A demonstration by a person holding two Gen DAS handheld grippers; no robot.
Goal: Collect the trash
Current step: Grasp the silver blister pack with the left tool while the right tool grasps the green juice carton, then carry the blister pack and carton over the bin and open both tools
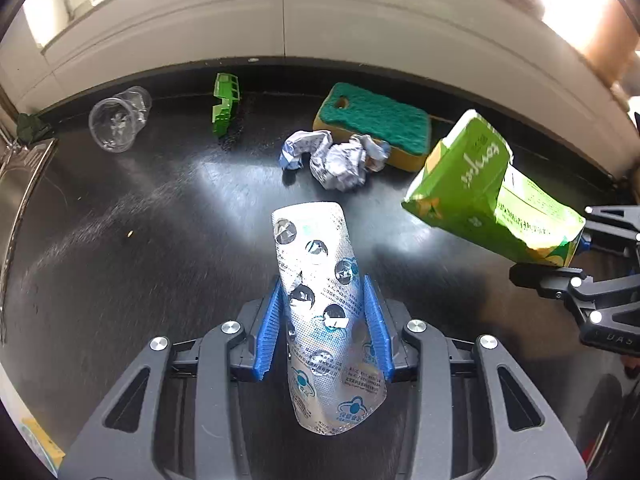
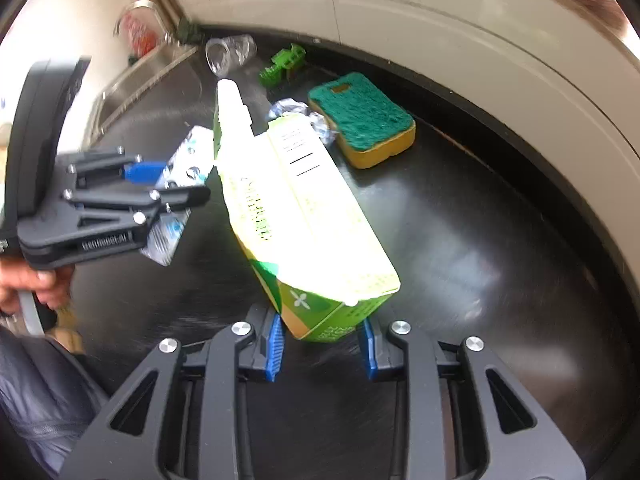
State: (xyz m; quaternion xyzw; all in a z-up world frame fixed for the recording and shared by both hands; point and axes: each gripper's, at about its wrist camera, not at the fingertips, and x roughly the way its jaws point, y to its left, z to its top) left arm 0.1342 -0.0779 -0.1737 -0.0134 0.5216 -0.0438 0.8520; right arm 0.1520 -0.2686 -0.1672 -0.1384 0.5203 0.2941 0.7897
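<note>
My left gripper [image 1: 323, 292] is shut on a silver pill blister pack [image 1: 324, 308] and holds it above the black counter [image 1: 140, 240]. My right gripper [image 2: 322, 330] is shut on a green drink carton [image 2: 296, 208], lifted off the counter; the carton also shows at the right of the left wrist view [image 1: 484, 188]. The left gripper with the blister pack [image 2: 176, 200] shows at the left of the right wrist view. A crumpled wrapper [image 1: 336, 156], a clear plastic cup [image 1: 118, 122] and a green plastic piece [image 1: 226, 102] lie on the counter further back.
A green and yellow sponge [image 1: 376, 124] lies behind the wrapper by the back wall [image 1: 280, 20]. A steel sink [image 2: 132, 84] with a tap [image 2: 140, 12] is at the counter's left end. A hand [image 2: 32, 284] holds the left gripper.
</note>
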